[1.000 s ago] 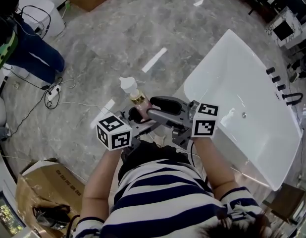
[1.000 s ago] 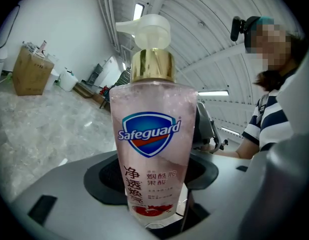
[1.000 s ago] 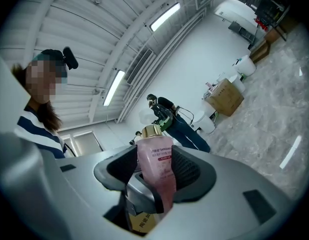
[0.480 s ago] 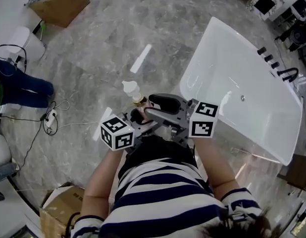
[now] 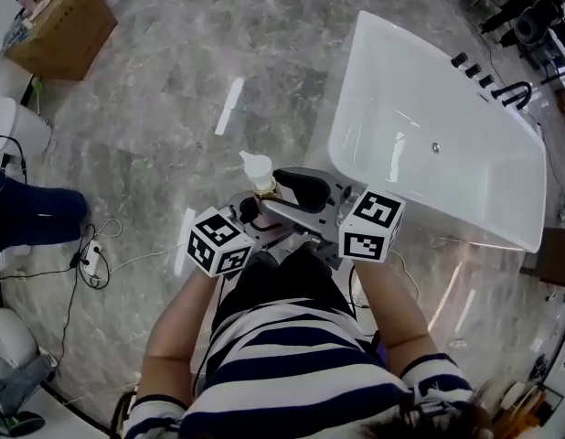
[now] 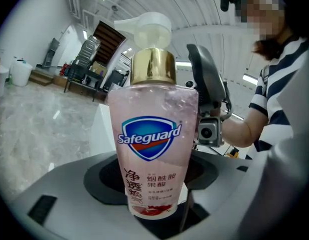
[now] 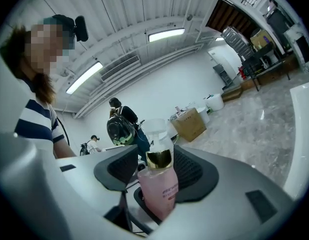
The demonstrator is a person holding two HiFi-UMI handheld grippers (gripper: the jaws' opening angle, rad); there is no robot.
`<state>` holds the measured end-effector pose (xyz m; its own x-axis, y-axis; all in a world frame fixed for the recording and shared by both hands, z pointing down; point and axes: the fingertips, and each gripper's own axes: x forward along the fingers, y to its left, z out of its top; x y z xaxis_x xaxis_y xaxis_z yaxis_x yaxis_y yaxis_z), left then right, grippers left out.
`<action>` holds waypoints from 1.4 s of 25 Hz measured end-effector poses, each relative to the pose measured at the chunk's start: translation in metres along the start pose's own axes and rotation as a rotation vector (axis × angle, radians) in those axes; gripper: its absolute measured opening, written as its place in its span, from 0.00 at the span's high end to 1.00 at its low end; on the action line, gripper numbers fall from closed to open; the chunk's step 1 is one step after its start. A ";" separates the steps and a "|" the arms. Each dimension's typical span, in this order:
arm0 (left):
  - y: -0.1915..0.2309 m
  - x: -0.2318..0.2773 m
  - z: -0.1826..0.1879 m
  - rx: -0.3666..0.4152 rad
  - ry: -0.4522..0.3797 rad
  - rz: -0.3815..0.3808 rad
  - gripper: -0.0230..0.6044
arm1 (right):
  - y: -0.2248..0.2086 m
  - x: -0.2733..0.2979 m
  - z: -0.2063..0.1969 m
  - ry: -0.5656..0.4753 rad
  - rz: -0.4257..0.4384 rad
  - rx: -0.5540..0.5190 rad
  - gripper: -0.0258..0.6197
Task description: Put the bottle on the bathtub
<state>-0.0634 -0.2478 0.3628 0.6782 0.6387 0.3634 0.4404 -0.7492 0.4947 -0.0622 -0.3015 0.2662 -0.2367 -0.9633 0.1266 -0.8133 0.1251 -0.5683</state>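
A pink soap bottle (image 5: pixel 261 179) with a white pump and a gold collar stands upright between my two grippers, in front of the person's chest. In the left gripper view the bottle (image 6: pixel 153 149) fills the middle, and my left gripper (image 6: pixel 154 196) is shut on its lower body. My right gripper (image 7: pixel 157 184) comes from the other side, its black pads closed against the bottle (image 7: pixel 159 186). In the head view the left gripper (image 5: pixel 253 212) and the right gripper (image 5: pixel 284 190) meet at the bottle. The white bathtub (image 5: pixel 356 99) lies just to the upper right, apart from them.
Black taps (image 5: pixel 488 85) sit on the tub's far rim. A cardboard box (image 5: pixel 58 26) stands at the top left. A cable with a power strip (image 5: pixel 92 262) and another person's blue trouser leg (image 5: pixel 31 216) lie at the left on the grey marble floor (image 5: pixel 173 80).
Both grippers have swung with the bottle towards the bathtub, which now lies nearer and more to the middle. The bottle stands more upright. The grip looks the same.
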 end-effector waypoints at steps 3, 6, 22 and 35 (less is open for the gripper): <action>0.007 0.001 -0.007 0.034 0.047 -0.026 0.47 | -0.004 0.007 0.004 -0.019 -0.062 -0.034 0.62; 0.015 0.008 -0.018 0.063 0.092 -0.031 0.47 | -0.011 0.010 0.003 -0.014 -0.146 -0.102 0.62; 0.062 0.064 -0.049 0.186 0.232 0.036 0.47 | -0.085 0.000 -0.019 0.063 -0.224 -0.033 0.66; 0.104 0.088 -0.093 0.213 0.295 0.019 0.46 | -0.131 0.010 -0.063 0.075 -0.218 0.012 0.66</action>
<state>-0.0131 -0.2533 0.5194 0.5019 0.6245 0.5984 0.5637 -0.7610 0.3213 0.0083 -0.3122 0.3935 -0.0949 -0.9470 0.3070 -0.8432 -0.0874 -0.5304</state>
